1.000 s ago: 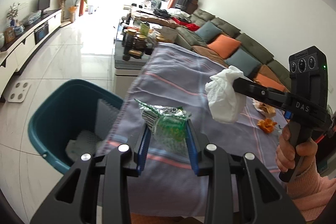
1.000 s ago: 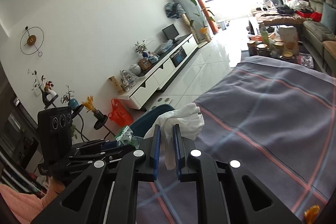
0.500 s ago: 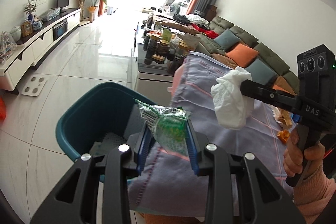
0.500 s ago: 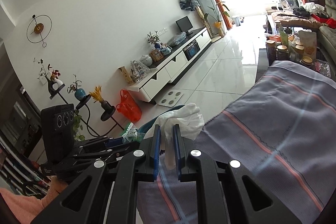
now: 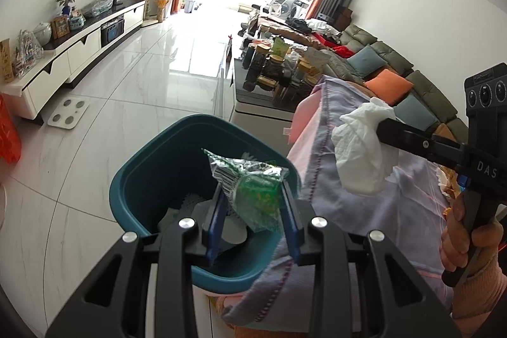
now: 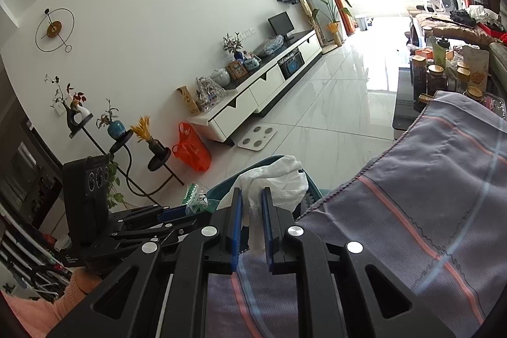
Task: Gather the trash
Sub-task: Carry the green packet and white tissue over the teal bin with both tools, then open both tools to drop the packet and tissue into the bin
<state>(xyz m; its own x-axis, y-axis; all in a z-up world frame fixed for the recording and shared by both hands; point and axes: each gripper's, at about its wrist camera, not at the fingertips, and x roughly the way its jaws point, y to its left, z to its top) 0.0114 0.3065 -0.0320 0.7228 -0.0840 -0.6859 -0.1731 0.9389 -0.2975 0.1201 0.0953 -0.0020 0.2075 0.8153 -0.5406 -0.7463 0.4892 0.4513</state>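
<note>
Trash in both grippers: green wrapper [image 5: 250, 192] pinched in the left gripper [image 5: 252, 211], directly above the teal bin [image 5: 142, 179], ready to drop. White tissue [image 6: 279, 179] clamped in the right gripper [image 6: 252, 211], beside the bin, over the cloth-covered table [image 6: 427, 195].

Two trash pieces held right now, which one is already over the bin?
The green snack wrapper in the left gripper: it hangs over the teal bin's opening. The white crumpled tissue in the right gripper is over the tablecloth.

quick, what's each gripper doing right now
left gripper: closed on a green snack wrapper, above the teal bin
right gripper: closed on a crumpled white tissue
</note>
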